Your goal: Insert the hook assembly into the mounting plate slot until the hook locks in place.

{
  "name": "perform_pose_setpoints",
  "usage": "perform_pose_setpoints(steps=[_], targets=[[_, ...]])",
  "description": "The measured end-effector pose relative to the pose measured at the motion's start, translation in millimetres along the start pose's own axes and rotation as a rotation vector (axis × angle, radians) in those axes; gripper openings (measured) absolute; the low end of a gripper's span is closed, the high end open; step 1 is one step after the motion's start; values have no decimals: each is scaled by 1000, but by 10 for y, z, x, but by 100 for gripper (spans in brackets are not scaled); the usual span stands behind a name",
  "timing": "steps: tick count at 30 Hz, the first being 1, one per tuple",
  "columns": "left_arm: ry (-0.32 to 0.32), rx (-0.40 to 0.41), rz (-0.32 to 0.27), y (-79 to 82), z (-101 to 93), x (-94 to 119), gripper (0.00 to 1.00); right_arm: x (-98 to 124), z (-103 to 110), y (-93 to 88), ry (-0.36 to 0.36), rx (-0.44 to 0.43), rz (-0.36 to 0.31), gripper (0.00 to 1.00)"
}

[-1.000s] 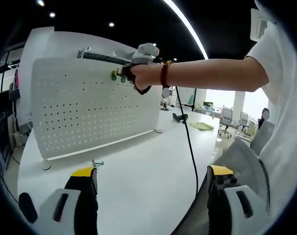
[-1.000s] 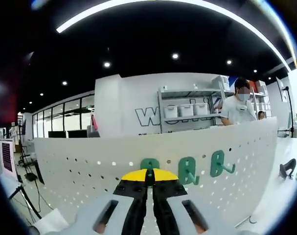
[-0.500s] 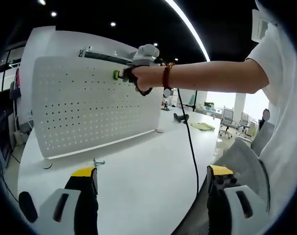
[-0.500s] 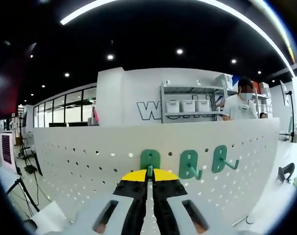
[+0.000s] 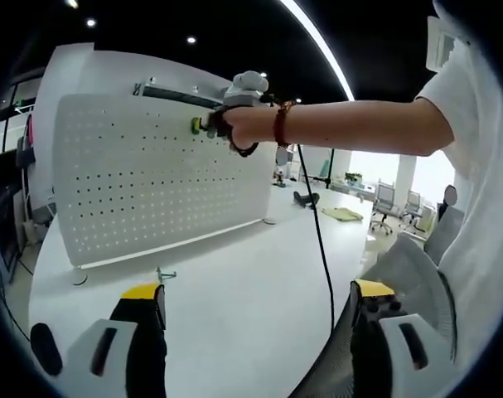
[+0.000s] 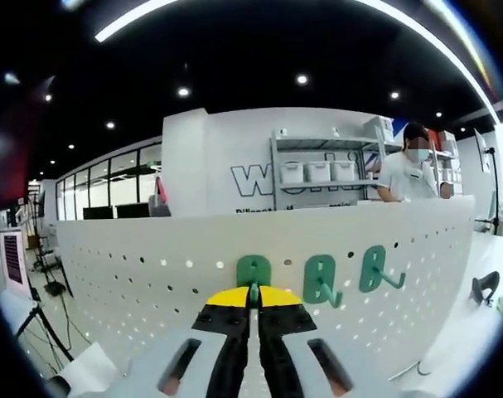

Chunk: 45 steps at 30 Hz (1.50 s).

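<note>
At pegboard (image 6: 152, 274), right hand-held gripper (image 6: 253, 292) clenched on green hook (image 6: 253, 272), stem hidden; left (image 5: 255, 292) released.

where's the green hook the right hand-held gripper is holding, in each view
Left gripper view: the green hook is a small spot near the top of the white pegboard, at the tip of the right hand-held gripper.
Right gripper view: the hook sits low centre, just above the closed jaws, against the board.
Shared landmark: the white pegboard.
</note>
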<state>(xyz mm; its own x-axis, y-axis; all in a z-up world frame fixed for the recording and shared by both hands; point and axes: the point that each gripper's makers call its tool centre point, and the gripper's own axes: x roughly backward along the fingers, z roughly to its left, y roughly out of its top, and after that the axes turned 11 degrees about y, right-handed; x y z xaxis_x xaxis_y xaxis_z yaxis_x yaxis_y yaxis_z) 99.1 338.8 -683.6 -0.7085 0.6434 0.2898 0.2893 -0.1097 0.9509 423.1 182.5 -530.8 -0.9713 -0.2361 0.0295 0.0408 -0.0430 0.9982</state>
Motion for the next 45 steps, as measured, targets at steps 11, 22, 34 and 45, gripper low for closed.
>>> perform_pose_setpoints(steps=[11, 22, 34, 45], targets=[[-1, 5, 0, -8, -9, 9, 94, 12, -34, 6, 29, -83, -52, 0], [-7, 12, -2, -7, -22, -11, 94, 13, -23, 41, 4, 4, -58, 0], [13, 21, -6, -12, 44, 32, 94, -24, -7, -49, -27, 98, -64, 0], [4, 25, -10, 5, 15, 4, 94, 8, -8, -58, 3, 38, -67, 1]])
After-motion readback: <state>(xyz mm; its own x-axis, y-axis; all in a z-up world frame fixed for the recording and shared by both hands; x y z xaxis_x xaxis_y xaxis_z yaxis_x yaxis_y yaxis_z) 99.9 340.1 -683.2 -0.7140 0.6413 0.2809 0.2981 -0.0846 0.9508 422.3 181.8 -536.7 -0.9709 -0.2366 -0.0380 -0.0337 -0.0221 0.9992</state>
